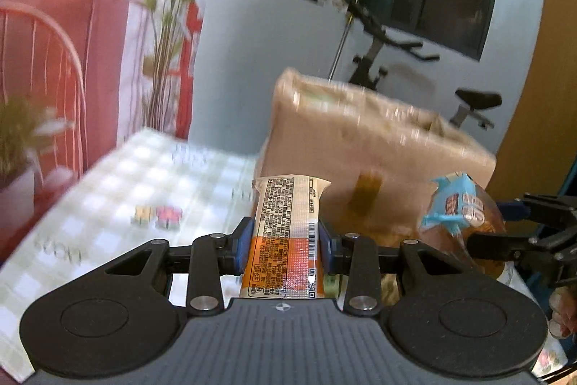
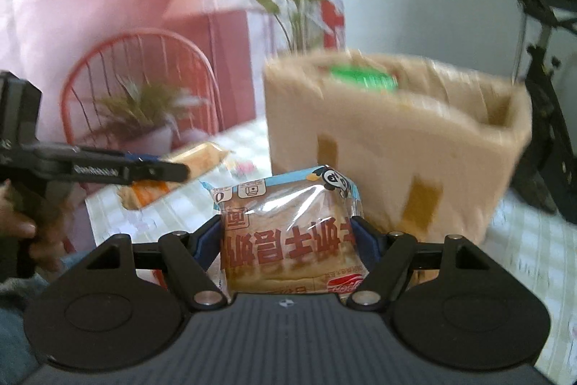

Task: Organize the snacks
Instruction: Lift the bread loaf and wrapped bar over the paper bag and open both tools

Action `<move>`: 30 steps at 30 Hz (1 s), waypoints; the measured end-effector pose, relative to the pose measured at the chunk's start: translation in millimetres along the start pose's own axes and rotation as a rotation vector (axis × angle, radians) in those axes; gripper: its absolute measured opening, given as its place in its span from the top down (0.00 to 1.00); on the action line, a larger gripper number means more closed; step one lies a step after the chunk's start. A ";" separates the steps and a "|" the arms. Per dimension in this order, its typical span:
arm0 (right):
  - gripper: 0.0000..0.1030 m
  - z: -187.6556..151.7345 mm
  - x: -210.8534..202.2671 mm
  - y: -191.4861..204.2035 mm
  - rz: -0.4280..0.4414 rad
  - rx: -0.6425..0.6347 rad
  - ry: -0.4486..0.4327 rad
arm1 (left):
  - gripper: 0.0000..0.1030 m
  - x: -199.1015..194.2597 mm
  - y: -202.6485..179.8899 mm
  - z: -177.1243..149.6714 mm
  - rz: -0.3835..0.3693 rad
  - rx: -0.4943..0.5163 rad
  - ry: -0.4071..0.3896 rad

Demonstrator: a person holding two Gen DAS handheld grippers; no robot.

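Gripping glossy flat packet [image 1: 285, 237]; crinkly square pastry pack [image 2: 292, 240] clamped.

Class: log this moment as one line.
left tool: grips orange-and-clear snack bar packet | right tool: grips blue-edged clear bread packet | behind: open brown cardboard box

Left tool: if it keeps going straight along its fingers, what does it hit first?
Probably the cardboard box. It stands right ahead of the left tool, beyond the tip of the snack bar it grips. Depth is unclear in the blur.
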State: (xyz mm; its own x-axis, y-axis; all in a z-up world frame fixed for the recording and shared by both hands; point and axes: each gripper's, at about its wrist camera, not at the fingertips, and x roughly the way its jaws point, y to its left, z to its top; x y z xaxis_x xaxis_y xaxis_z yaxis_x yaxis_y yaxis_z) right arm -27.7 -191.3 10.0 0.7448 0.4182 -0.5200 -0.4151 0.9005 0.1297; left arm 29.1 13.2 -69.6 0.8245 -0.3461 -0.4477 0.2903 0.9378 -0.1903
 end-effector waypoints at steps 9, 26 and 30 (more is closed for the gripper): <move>0.27 73.0 -13.1 -6.8 -0.005 -0.082 -0.145 | 0.62 3.9 -24.2 55.6 -0.041 0.036 -0.109; 0.27 101.1 41.1 -115.9 -0.243 -0.030 -0.129 | 0.62 112.9 -75.0 118.9 -0.077 0.105 -0.087; 0.27 94.4 53.9 -126.5 -0.256 -0.023 -0.097 | 0.62 137.0 -78.8 116.0 -0.078 0.120 -0.043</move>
State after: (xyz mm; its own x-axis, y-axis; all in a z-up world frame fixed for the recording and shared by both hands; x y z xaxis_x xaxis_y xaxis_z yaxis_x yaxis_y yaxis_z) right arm 114.3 -271.4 45.2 0.8729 0.1879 -0.4502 -0.2178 0.9759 -0.0151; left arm 175.5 -105.1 -14.6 0.8166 -0.4190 -0.3970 0.4082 0.9055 -0.1161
